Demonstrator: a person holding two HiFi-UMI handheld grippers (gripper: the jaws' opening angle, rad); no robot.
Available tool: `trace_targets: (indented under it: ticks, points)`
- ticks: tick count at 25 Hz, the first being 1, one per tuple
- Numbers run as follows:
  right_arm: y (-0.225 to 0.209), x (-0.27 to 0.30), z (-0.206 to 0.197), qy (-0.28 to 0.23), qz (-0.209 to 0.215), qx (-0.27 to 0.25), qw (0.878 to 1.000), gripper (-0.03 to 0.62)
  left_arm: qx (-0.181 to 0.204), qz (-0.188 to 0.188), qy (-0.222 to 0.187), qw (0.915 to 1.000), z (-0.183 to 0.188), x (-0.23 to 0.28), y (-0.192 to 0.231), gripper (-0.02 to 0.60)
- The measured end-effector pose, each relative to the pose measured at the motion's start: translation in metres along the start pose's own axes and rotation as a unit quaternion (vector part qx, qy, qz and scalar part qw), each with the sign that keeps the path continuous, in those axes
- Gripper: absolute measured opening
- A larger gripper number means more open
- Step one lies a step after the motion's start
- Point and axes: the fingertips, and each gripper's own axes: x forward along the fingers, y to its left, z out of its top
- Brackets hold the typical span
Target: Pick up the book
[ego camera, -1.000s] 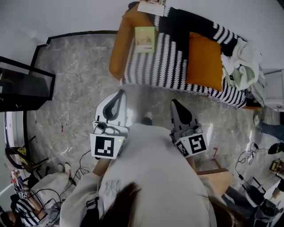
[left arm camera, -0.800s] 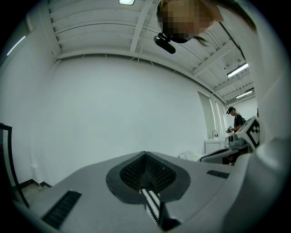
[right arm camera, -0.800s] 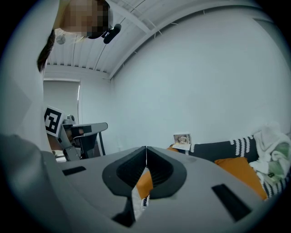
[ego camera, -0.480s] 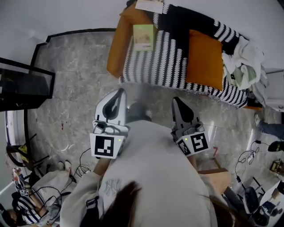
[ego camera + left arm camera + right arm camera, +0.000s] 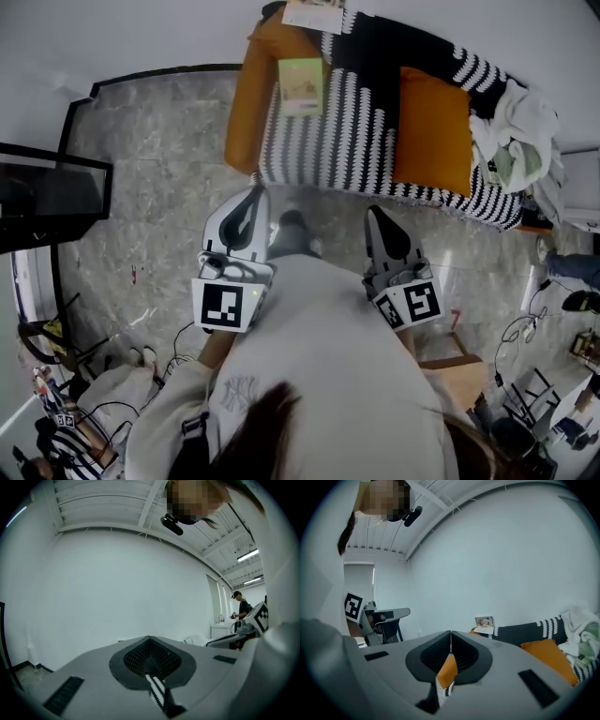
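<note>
A light green book (image 5: pixel 302 86) lies flat on the left end of a sofa (image 5: pixel 246 112) covered by a black-and-white striped blanket (image 5: pixel 352 122). A second book or picture card (image 5: pixel 314 16) leans at the sofa's back edge, and shows in the right gripper view (image 5: pixel 484 622). My left gripper (image 5: pixel 255 193) (image 5: pixel 150 638) and right gripper (image 5: pixel 373 214) (image 5: pixel 451 632) are held side by side over the floor, short of the sofa's front edge. Both point toward it, shut and empty. The green book is well beyond both tips.
An orange cushion (image 5: pixel 431 131) and a heap of white clothes (image 5: pixel 516 131) fill the sofa's right part. A dark glass table (image 5: pixel 47 192) stands to the left. Cables (image 5: pixel 178 337) lie on the marble floor. A person (image 5: pixel 242 606) stands far off.
The sofa has drawn slightly nearer in the head view while both grippers kept their pose, side by side and shut. The glass table has slid a little down the left.
</note>
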Motion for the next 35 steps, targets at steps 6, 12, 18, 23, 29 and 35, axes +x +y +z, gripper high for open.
trace_targets:
  ticks: [6,12,18,23,29,35]
  points:
    - [-0.010,0.041,0.024,-0.011,-0.015,0.008,1.000,0.020,-0.004,-0.012,0.003,0.9999,0.009,0.038,0.029,0.009]
    - [-0.013,0.076,0.033,-0.013,-0.032,0.018,0.999,0.020,-0.010,-0.023,0.006,0.9997,0.012,0.065,0.059,0.009]
    - [-0.017,0.102,0.032,-0.008,-0.038,0.014,0.999,0.020,-0.012,-0.020,0.006,0.9997,0.010,0.077,0.089,0.009]
    - [-0.013,0.125,0.038,-0.012,-0.059,0.021,0.998,0.020,-0.026,-0.017,0.019,0.9994,0.003,0.093,0.117,0.009]
    - [-0.022,0.133,0.037,-0.002,-0.070,0.024,0.997,0.020,-0.017,-0.024,0.028,0.9992,-0.010,0.105,0.126,0.009]
    - [-0.044,0.147,0.035,0.022,-0.064,0.029,0.997,0.020,-0.032,-0.018,0.041,0.9985,-0.016,0.132,0.127,0.009]
